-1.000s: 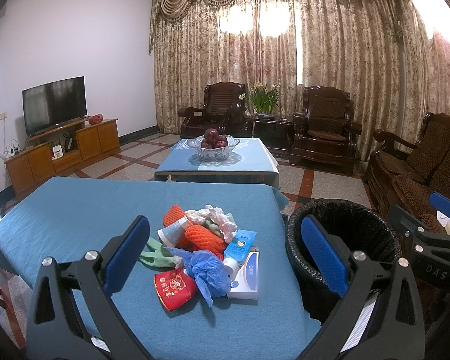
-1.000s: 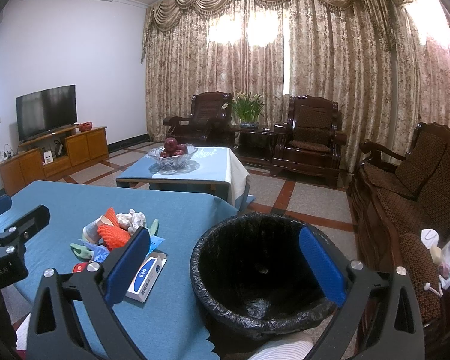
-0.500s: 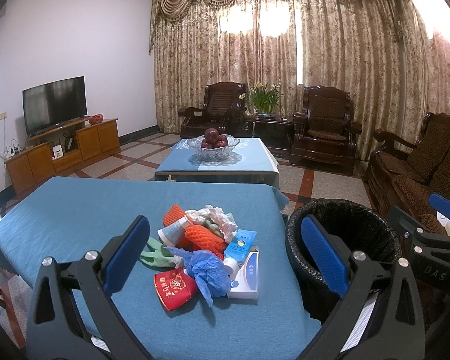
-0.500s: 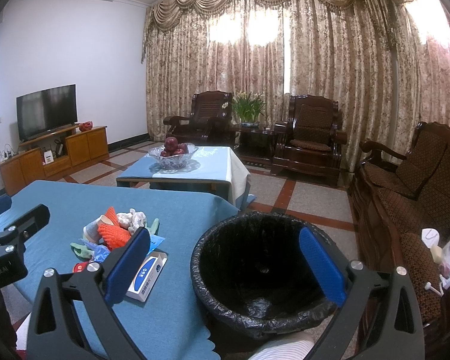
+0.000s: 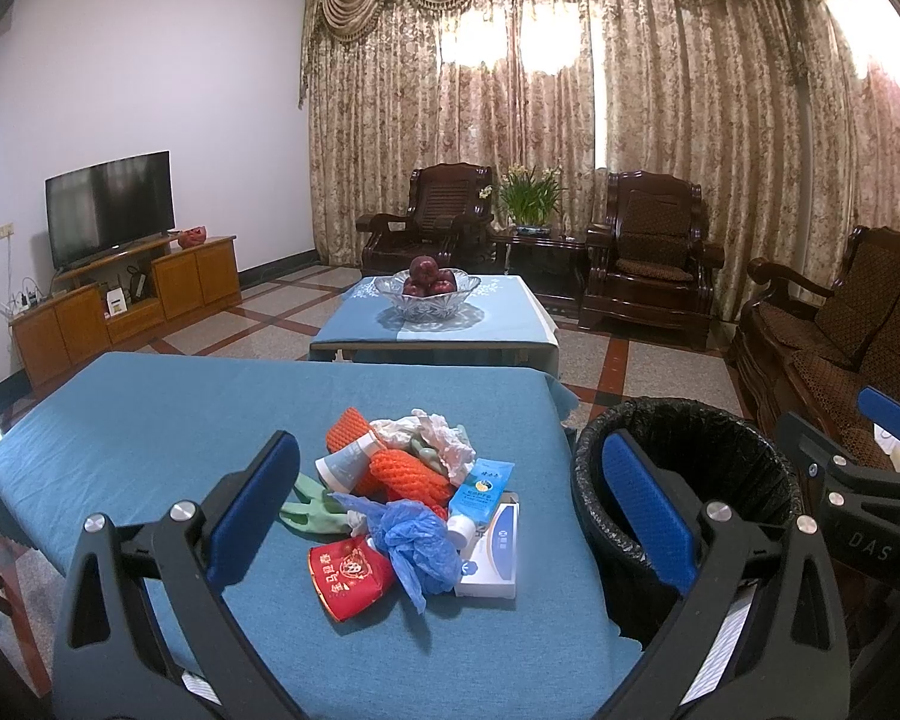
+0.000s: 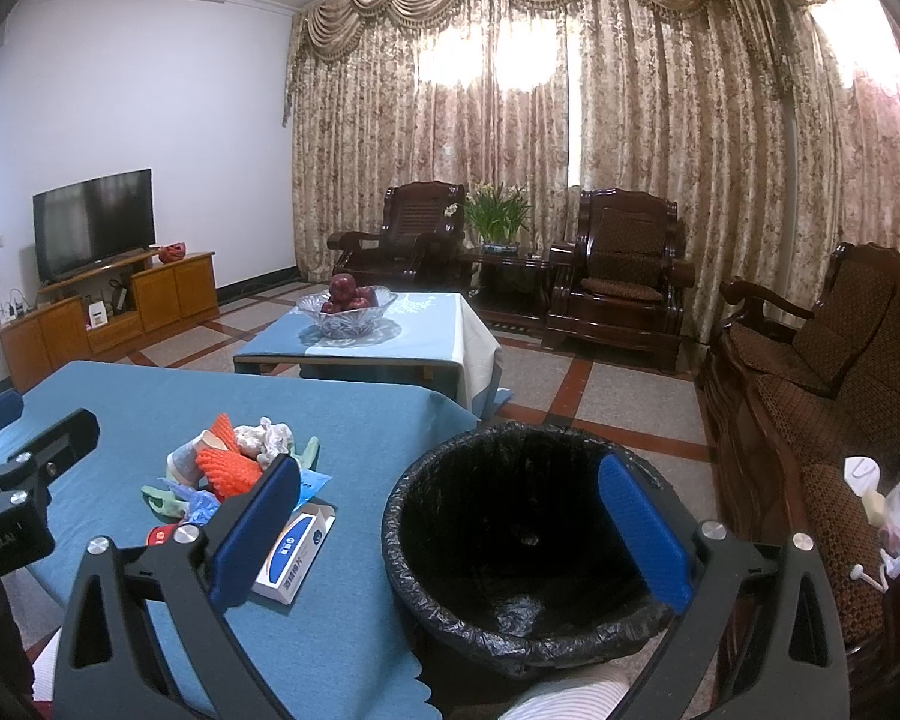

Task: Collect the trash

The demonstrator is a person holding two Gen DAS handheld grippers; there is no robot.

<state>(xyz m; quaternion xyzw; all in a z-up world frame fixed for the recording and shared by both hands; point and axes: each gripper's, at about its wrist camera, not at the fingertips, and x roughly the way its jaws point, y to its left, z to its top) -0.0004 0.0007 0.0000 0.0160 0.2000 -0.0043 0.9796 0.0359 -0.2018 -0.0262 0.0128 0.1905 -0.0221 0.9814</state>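
Your left gripper (image 5: pixel 450 504) hangs above the blue-clothed surface (image 5: pixel 150 420), jaws spread wide, nothing between them. Your right gripper (image 6: pixel 450 516) hangs over the bin (image 6: pixel 528 540), jaws equally wide, nothing held.

One black-lined bin, standing on the floor just beside the surface's right edge; its inside is too dark to read.

Trash pile, all left of the bin, on the surface:
- two orange foam nets (image 5: pixel 411 474), touching
- one paper cup (image 5: pixel 347 465), on its side against the nets
- one crumpled white tissue wad (image 5: pixel 435 435), at the pile's far side
- one green glove (image 5: pixel 309 501), farthest from the bin
- one blue plastic bag (image 5: pixel 417 543)
- one red packet (image 5: pixel 348 573), nearest you
- one blue-and-white tube (image 5: pixel 480 492), lying on one white box (image 5: pixel 495 552), the box closest to the bin

Beyond the pile: one glass fruit bowl (image 5: pixel 426 297) on a second, lower table.
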